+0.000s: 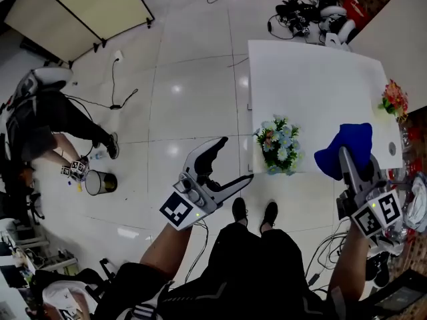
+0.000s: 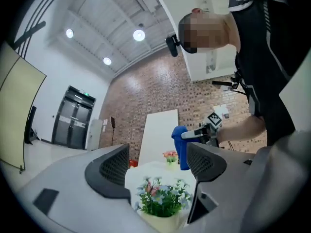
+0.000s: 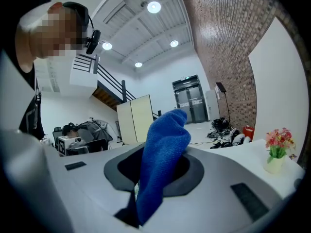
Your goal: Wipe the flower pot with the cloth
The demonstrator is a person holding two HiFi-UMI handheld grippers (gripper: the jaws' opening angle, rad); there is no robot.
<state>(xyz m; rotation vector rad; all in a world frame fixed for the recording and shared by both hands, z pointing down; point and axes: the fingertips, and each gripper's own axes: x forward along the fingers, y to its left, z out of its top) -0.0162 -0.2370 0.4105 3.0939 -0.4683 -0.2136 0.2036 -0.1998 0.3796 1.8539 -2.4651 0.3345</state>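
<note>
At far left, left gripper [image 1: 235, 159], raised over the floor short of the table [image 1: 313, 72]. Jaws apart, partly open rather than spread wide, clamped on nothing. Black-and-white square marker on its cube, facing up in the head view. In the left gripper view [image 2: 158, 163], dark ribbed pads [image 2: 111, 168] either side of open space, touching nothing.

Next to the right, flower pot [image 1: 277, 151] standing upright at the near edge of the white table, close to its left corner. Pale pot, blue, white and pink blossoms over green leaves. Framed between the left jaws in the left gripper view [image 2: 163, 205] but beyond them, clear of both pads.

Further right, blue cloth [image 1: 347, 149] bunched and sticking up from the right gripper [image 1: 351, 160], above the table's near edge and beside the flower pot without touching it. Seen in the right gripper view: jaws of the right gripper [image 3: 154, 174] pinched together on the cloth [image 3: 163, 152], fold standing above them. Square marker on this cube too.

At far right, small pot of pink and red flowers [image 1: 394, 100] at the table's right edge, well apart from both grippers.
</note>
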